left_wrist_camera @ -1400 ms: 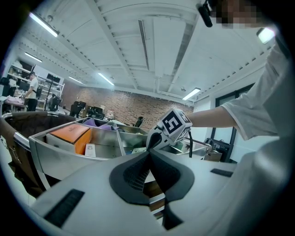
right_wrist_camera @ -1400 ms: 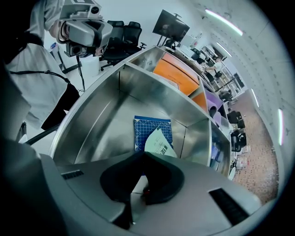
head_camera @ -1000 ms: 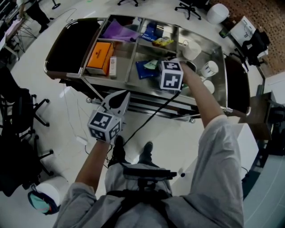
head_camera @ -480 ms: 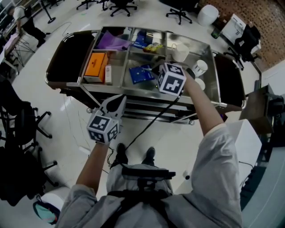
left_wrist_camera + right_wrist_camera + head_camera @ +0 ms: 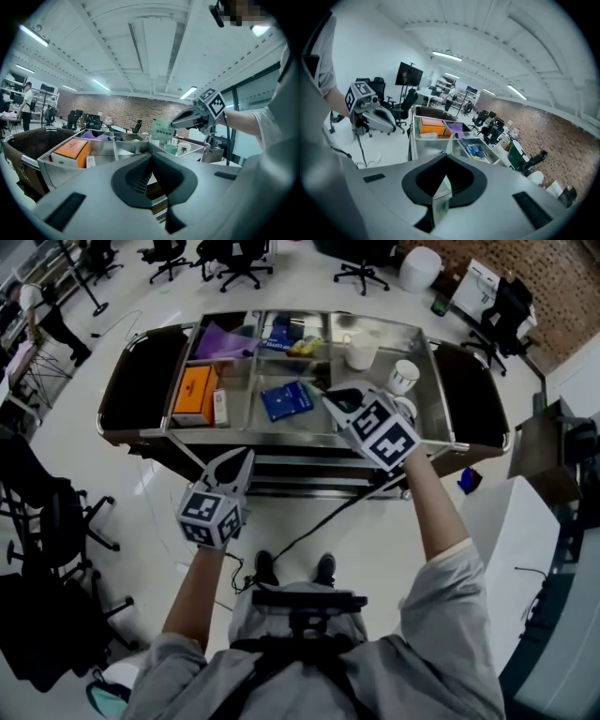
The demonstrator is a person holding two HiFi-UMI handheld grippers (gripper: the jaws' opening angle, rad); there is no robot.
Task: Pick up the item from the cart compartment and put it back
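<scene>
Pick-up half looks done: my right gripper (image 5: 333, 399) has its jaws clamped on a thin green packet (image 5: 162, 130), held edge-on between the pads. The packet is up in the air, clear of the cart (image 5: 281, 434) and touching nothing in it. It hangs over the near edge of the middle section, just right of the blue packet (image 5: 286, 399) lying in there. Put-back half not done. What's left, as I judge it: lower the packet into a compartment, open the jaws, pull out. Can't tell from here which compartment it belongs in.

Right arm is stretched forward and out over the cart. The gripper is tipped somewhat downward, nose pointing far-left, marker cube toward me.

My left gripper (image 5: 239, 460) has its jaws together on nothing. It hangs on the near side of the cart, short of the near rim, well apart from the right one. It points roughly level toward the left compartments, where the orange box (image 5: 192, 390) sits. Left forearm is bent in close to my body. The cups (image 5: 403, 376) in the right compartment are untouched.
</scene>
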